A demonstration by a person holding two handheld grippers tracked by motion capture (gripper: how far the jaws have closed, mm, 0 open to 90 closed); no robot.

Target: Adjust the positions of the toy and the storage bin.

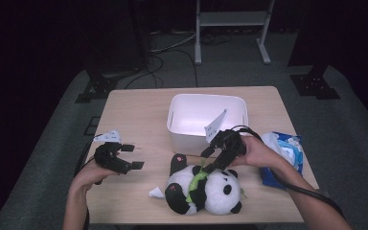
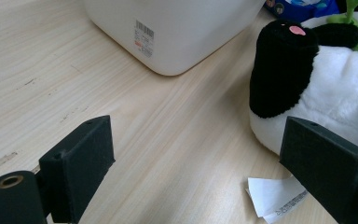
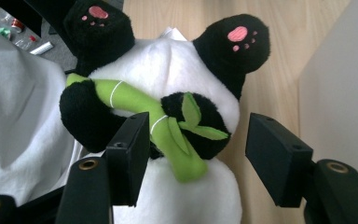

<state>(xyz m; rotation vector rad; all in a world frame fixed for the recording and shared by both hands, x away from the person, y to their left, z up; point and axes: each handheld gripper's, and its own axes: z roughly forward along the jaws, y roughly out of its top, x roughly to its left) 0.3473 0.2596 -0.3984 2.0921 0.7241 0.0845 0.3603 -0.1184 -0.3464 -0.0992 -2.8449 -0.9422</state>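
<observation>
Item: plush panda (image 1: 206, 189), lying on its back at the near edge of the wooden table (image 1: 139, 112), just in front of the white bin (image 1: 206, 120), w/ a green bamboo stalk (image 3: 158, 123) stitched across its belly between the black arms. Risks, as judged: the stalk is soft and narrow, so a pinch on it alone could slip off or lift the toy lopsided, letting it swing or drop short of the bin; the toy lies close to the table edge, so a nudge could roll it off; the paper tag (image 1: 156, 192) beside its foot may snag. Blue wipes pack (image 1: 285, 155) at right, under the right forearm, may get dragged along. Tool, right gripper (image 1: 210, 160): jaws parted approx. halfway, angled down over the panda's belly; in the right gripper view the stalk sits between them, the left jaw close against it, the right jaw clear w/ a gap; nothing clamped yet. Tool, left gripper (image 1: 127, 155): jaws wide apart, nothing between, hovering over bare table left of the toy, apart from it.
</observation>
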